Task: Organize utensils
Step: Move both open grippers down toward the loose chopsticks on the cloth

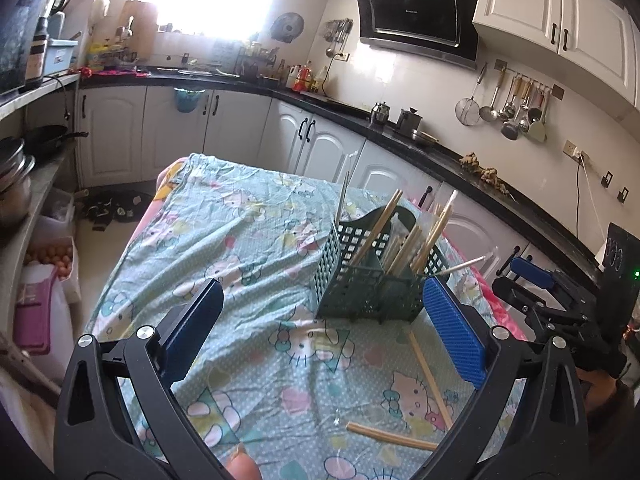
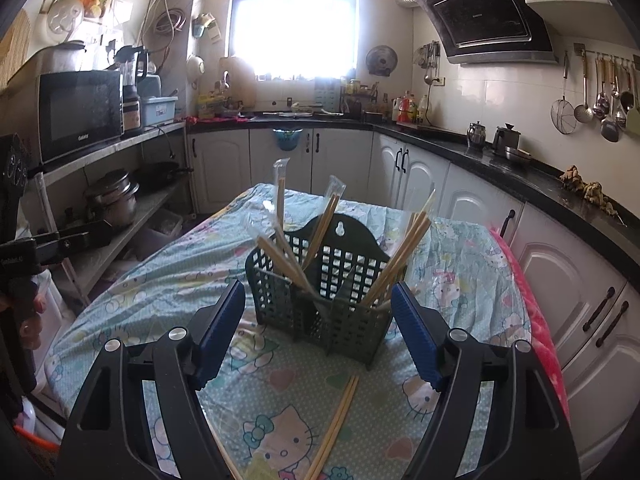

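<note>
A dark green slotted utensil basket (image 1: 362,276) stands on a Hello Kitty tablecloth (image 1: 248,240) and holds several wooden chopsticks, some in clear wrappers. It also shows in the right wrist view (image 2: 324,304). Loose chopsticks (image 1: 430,380) lie on the cloth in front of it, with another pair (image 1: 390,436) nearer me. In the right wrist view a pair (image 2: 338,426) lies between my fingers. My left gripper (image 1: 320,328) is open and empty above the cloth. My right gripper (image 2: 320,332) is open and empty, just before the basket; it also shows at the left view's right edge (image 1: 532,280).
White cabinets under a black counter (image 1: 440,152) run behind and to the right of the table. Open shelves with pots (image 2: 114,200) and a microwave (image 2: 80,112) stand on the left. Ladles hang on the right wall (image 1: 516,108). A pink cloth (image 2: 544,340) edges the table's right side.
</note>
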`<control>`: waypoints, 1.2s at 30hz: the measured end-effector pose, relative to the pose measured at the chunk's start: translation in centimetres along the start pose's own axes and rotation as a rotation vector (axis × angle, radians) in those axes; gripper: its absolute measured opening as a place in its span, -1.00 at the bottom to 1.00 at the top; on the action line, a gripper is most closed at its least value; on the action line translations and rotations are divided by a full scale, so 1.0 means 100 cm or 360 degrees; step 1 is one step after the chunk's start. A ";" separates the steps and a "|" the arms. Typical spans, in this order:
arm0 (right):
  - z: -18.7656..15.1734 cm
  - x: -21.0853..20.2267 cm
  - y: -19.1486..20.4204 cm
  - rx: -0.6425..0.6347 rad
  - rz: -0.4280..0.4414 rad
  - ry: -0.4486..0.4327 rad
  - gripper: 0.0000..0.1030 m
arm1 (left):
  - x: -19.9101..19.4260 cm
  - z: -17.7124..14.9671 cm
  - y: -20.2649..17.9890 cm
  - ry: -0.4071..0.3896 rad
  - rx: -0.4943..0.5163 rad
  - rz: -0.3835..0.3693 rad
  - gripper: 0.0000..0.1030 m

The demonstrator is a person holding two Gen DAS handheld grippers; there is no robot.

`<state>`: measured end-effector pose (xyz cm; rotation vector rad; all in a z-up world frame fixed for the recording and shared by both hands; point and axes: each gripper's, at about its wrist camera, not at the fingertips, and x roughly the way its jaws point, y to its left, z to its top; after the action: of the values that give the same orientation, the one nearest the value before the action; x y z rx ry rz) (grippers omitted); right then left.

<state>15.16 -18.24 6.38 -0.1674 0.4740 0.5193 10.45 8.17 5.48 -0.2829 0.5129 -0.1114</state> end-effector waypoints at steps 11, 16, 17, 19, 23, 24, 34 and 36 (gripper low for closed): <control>-0.012 0.000 -0.004 -0.0024 -0.0054 0.0074 0.46 | 0.000 -0.023 -0.007 0.0100 -0.0029 -0.0029 0.79; -0.021 0.006 -0.012 -0.0018 -0.0085 0.0133 0.46 | 0.009 -0.040 -0.010 0.0202 -0.0062 -0.0079 0.79; -0.024 0.007 -0.013 -0.0017 -0.0090 0.0141 0.46 | 0.010 -0.042 -0.010 0.0218 -0.0066 -0.0084 0.79; -0.027 0.009 -0.015 -0.0013 -0.0100 0.0158 0.46 | 0.014 -0.050 -0.012 0.0257 -0.0082 -0.0111 0.79; -0.033 0.013 -0.022 0.0003 -0.0123 0.0187 0.46 | 0.021 -0.063 -0.015 0.0332 -0.0091 -0.0135 0.79; -0.034 0.014 -0.024 0.0006 -0.0124 0.0192 0.46 | 0.022 -0.065 -0.016 0.0342 -0.0088 -0.0133 0.79; -0.050 0.029 -0.033 -0.0004 -0.0147 0.0264 0.46 | 0.036 -0.090 -0.028 0.0470 -0.0088 -0.0175 0.79; -0.053 0.032 -0.035 -0.0004 -0.0147 0.0275 0.46 | 0.041 -0.097 -0.031 0.0512 -0.0102 -0.0202 0.79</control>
<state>17.33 -21.30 0.37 -0.2370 0.6311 0.4165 9.09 2.20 -3.59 -0.3626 0.8190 -0.2672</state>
